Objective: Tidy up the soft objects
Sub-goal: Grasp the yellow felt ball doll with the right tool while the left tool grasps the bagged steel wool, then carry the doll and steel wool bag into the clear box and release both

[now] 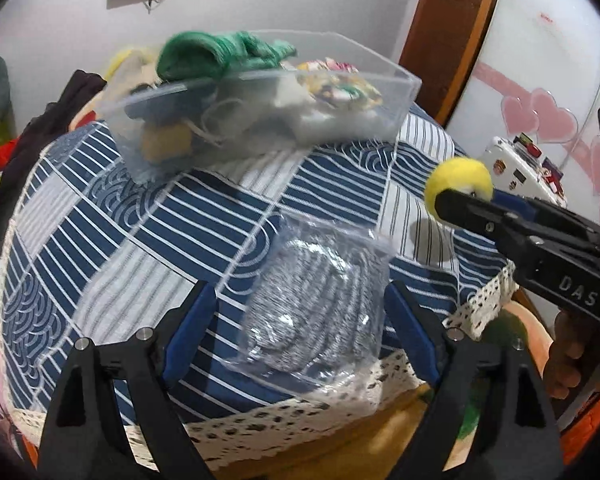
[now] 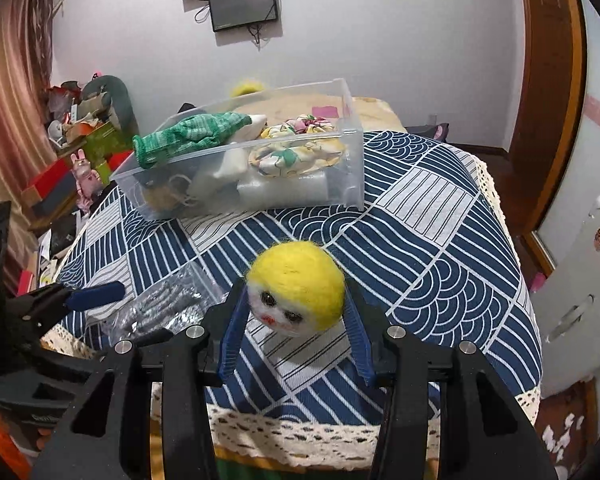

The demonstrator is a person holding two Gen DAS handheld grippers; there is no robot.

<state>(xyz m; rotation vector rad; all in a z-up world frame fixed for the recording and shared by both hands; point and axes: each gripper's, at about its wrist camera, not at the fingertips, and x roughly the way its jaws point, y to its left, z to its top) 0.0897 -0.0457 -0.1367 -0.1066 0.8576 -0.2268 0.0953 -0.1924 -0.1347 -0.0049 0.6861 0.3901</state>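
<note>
My right gripper (image 2: 296, 300) is shut on a yellow felt doll head (image 2: 296, 286) with a white face, held above the table; it also shows in the left wrist view (image 1: 459, 185). My left gripper (image 1: 300, 300) is open, its blue fingers on either side of a clear bag of grey knit fabric (image 1: 320, 300), which lies at the table's near edge and also shows in the right wrist view (image 2: 160, 304). A clear plastic bin (image 2: 340, 128) at the back of the table holds a green knit glove (image 2: 188, 136), floral cloth (image 2: 296, 152) and other soft items.
The table has a blue-and-white patterned cloth (image 2: 440, 240) with a lace edge (image 2: 300, 436). Clutter and boxes (image 2: 80, 152) stand at the left. A white cabinet (image 2: 580, 280) stands at the right. A wooden door frame (image 2: 556, 80) is behind it.
</note>
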